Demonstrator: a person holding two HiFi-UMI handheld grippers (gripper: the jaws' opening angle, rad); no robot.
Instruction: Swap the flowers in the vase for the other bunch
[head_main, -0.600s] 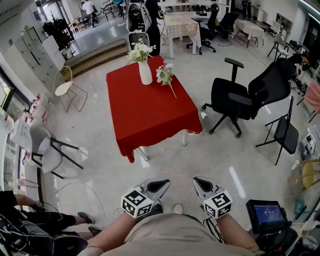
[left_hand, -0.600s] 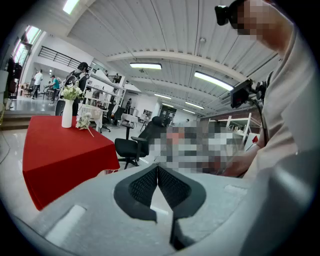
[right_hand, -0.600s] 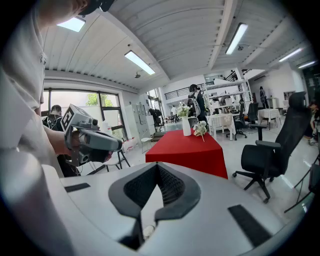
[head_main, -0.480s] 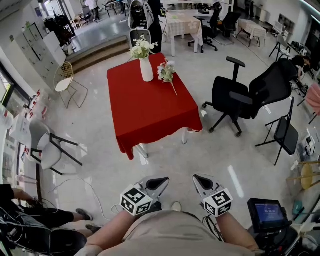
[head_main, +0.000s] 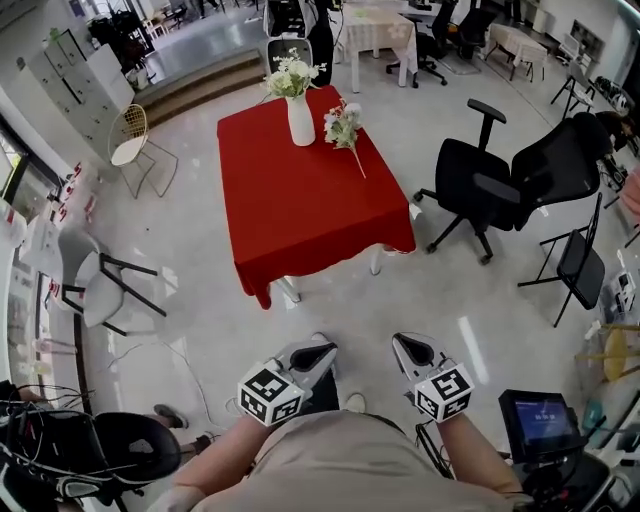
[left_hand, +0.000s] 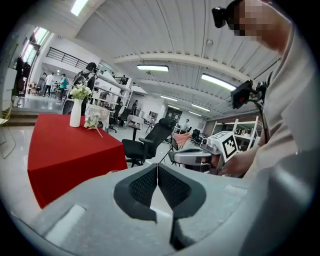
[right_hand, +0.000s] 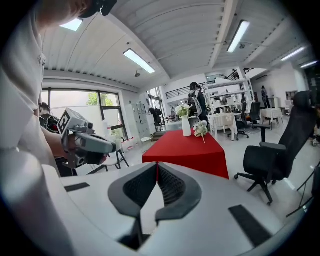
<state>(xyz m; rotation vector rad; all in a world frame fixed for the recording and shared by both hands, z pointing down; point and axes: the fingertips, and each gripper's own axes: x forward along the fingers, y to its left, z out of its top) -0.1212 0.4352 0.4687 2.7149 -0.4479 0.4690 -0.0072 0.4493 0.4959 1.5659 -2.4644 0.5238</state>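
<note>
A white vase (head_main: 301, 120) with white and green flowers (head_main: 291, 76) stands near the far end of a red-clothed table (head_main: 300, 210). A second bunch of pale flowers (head_main: 345, 127) lies on the cloth just right of the vase. Both grippers are held close to the person's body, well short of the table. My left gripper (head_main: 322, 351) is shut with nothing in it, and so is my right gripper (head_main: 406, 347). The vase (left_hand: 75, 113) and loose bunch (left_hand: 92, 120) show far off in the left gripper view, and the vase (right_hand: 186, 126) in the right gripper view.
Two black office chairs (head_main: 478, 195) (head_main: 560, 165) stand right of the table. A grey chair (head_main: 100, 295) and a wire chair (head_main: 130, 160) are on the left. Cables lie on the floor at lower left. A small screen (head_main: 540, 423) is at lower right.
The view has moved forward: the table and chairs sit slightly lower in the head view. The grippers stay side by side, both still shut.
</note>
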